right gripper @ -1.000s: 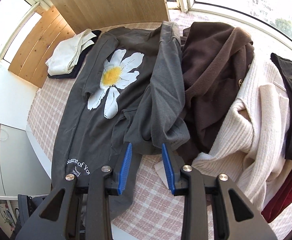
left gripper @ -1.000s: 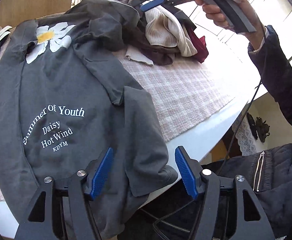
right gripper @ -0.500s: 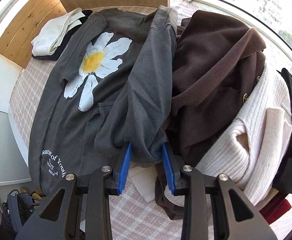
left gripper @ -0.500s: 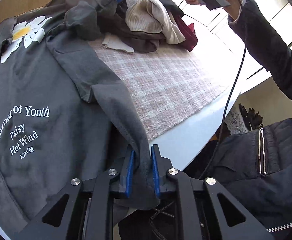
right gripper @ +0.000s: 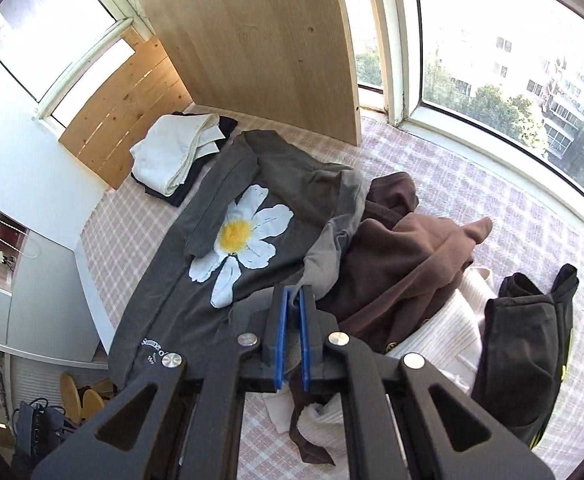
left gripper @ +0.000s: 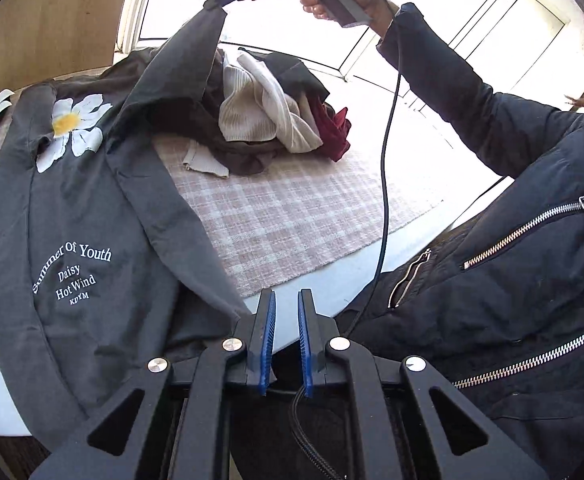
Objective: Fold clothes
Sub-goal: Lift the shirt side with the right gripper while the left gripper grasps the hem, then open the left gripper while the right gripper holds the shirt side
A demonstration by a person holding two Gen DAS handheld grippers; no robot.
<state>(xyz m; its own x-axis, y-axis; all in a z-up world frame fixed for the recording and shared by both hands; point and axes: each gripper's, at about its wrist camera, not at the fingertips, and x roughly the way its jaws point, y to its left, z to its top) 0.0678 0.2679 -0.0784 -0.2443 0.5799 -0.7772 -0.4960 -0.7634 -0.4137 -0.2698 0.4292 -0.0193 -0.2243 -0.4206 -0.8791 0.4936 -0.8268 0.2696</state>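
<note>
A dark grey T-shirt (left gripper: 84, 208) with a white daisy print (left gripper: 72, 124) and white lettering lies spread on the plaid-covered table. My left gripper (left gripper: 286, 344) is at the table's front edge, its jaws nearly together, and the shirt's hem corner runs taut into them. High above the table, my right gripper (left gripper: 216, 0) is shut on the shirt's far side edge and holds it lifted. In the right wrist view the gripper (right gripper: 292, 336) pinches grey fabric of the shirt (right gripper: 196, 280), with the daisy (right gripper: 244, 236) just beyond.
A heap of clothes sits right of the shirt: a brown garment (right gripper: 403, 264), cream knit (left gripper: 260, 112), red piece (left gripper: 335, 136) and black garment (right gripper: 527, 344). Folded white and dark clothes (right gripper: 172, 156) lie at the far left. A person's dark jacket (left gripper: 511, 280) and a cable (left gripper: 385, 160) are close.
The left gripper closed on the hem at the front edge. The right gripper closed on the shirt's edge by the heap and rose, pulling that side up taut.
</note>
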